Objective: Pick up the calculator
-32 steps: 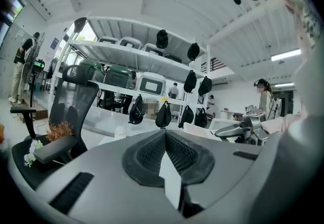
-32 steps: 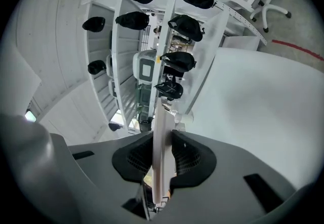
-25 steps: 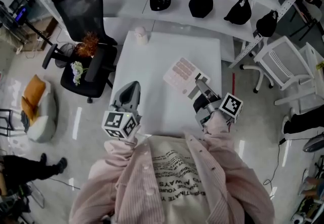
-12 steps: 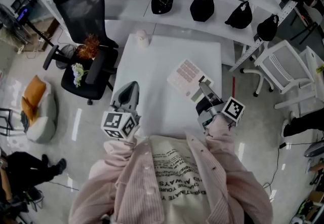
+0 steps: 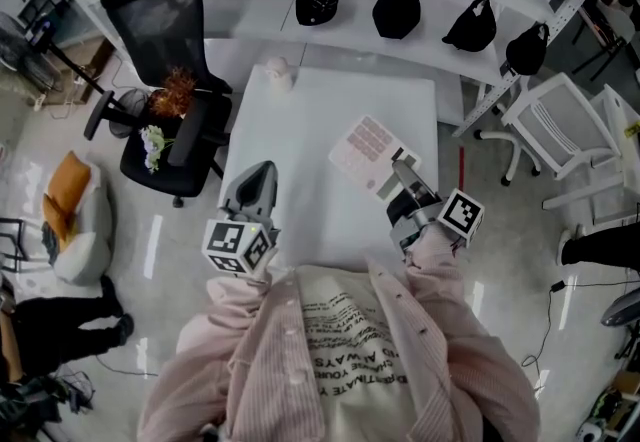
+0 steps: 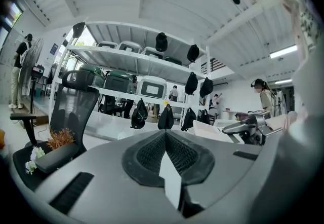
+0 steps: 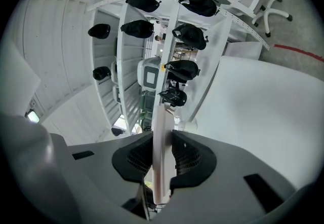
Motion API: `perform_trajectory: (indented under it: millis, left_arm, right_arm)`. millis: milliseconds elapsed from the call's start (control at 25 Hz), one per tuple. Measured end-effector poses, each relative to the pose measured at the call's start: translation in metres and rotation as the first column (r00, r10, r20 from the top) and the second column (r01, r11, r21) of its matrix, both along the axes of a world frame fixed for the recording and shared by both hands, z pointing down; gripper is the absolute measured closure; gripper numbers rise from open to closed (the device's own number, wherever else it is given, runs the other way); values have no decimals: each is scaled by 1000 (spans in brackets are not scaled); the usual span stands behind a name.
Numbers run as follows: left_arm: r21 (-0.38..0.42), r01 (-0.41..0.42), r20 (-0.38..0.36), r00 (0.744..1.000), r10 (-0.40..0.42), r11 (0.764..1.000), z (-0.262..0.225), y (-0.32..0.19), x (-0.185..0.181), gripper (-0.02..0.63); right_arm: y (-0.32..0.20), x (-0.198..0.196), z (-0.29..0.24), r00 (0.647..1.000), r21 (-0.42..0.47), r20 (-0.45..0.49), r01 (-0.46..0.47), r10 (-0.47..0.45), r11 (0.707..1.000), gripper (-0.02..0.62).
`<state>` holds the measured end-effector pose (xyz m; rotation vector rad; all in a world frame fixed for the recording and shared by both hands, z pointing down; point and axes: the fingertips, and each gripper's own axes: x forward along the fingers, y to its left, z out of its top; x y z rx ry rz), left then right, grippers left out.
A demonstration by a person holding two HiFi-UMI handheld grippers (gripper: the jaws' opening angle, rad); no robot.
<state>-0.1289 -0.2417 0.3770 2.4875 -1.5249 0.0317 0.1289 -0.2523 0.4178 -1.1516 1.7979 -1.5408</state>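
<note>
The calculator (image 5: 365, 150) is a pale slab with pinkish keys, face up over the right half of the white table (image 5: 320, 110). My right gripper (image 5: 398, 173) is shut on its near end. In the right gripper view the calculator (image 7: 163, 132) shows edge-on, pinched between both pads of that gripper (image 7: 163, 154). My left gripper (image 5: 258, 175) hovers at the table's near left edge, apart from the calculator. Its jaws (image 6: 165, 139) are closed together with nothing between them. From the left gripper view the right gripper (image 6: 248, 127) shows off to the right.
A small white object (image 5: 277, 73) sits at the table's far left corner. A black office chair (image 5: 165, 30) with a plant (image 5: 172, 90) on its seat stands left of the table. A white chair (image 5: 560, 130) stands to the right. Several black caps (image 5: 397, 2) hang on a rack behind.
</note>
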Motion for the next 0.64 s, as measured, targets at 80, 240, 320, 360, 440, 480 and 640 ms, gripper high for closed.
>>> perform_trajectory:
  millis: [80, 240, 320, 360, 440, 480, 640]
  left_arm:
    - [-2, 0, 1, 1000, 0, 1000, -2, 0, 0, 604]
    - [-7, -4, -4, 1000, 4, 1000, -1, 1, 1, 604]
    - [-10, -8, -6, 1000, 8, 1000, 1, 2, 2, 604]
    - [-11, -10, -6, 1000, 9, 1000, 1, 3, 3, 604]
    - [-13, -11, -8, 1000, 11, 1000, 1, 3, 3, 604]
    - [-14, -10, -8, 1000, 10, 1000, 1, 3, 3, 604]
    - [-16, -6, -12, 1000, 6, 1000, 4, 6, 1, 604]
  right_arm:
    - [1, 0, -1, 1000, -3, 0, 0, 0, 1000, 523]
    - [2, -2, -3, 1000, 0, 7, 3, -3, 1000, 523]
    - [3, -2, -3, 1000, -1, 8, 3, -3, 1000, 523]
    - [3, -2, -3, 1000, -2, 8, 3, -3, 1000, 523]
    - [3, -1, -2, 1000, -6, 5, 1, -1, 1000, 523]
    - [4, -1, -2, 1000, -9, 4, 0, 0, 1000, 523]
    - [6, -1, 1, 1000, -14, 8, 0, 0, 1000, 523]
